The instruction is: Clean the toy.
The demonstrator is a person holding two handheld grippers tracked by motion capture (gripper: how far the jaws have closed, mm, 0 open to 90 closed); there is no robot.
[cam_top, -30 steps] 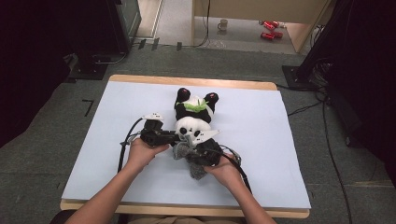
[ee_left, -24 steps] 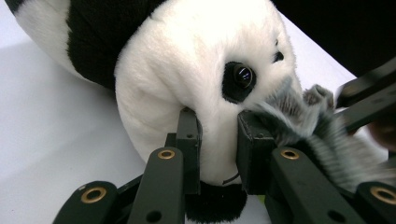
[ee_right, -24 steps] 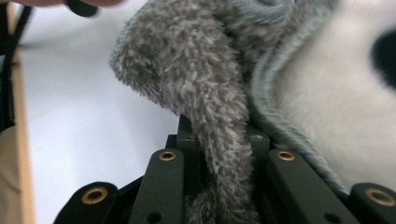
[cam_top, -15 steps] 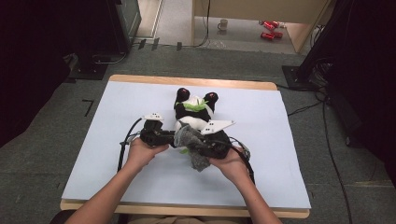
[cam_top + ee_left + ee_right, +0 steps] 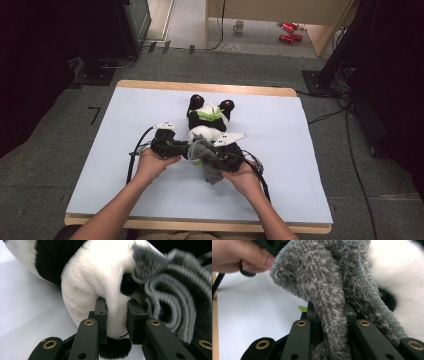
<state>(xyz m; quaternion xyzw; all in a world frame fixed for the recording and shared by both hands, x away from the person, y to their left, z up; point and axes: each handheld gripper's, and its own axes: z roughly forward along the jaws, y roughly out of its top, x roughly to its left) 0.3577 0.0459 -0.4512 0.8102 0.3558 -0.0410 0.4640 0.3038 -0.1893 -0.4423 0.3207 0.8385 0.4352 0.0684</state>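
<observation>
Both grippers clamp: left gripper (image 5: pixel 116 312) pinches the panda (image 5: pixel 100 277), right gripper (image 5: pixel 330 312) the grey cloth (image 5: pixel 332 285); wiping its face seems next.

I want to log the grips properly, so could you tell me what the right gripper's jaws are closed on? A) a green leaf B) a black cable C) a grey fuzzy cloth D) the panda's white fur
C: in the right gripper view, the right gripper has its jaws pinched on a fold of the grey cloth, while the panda lies beside it, outside the jaws.
</observation>
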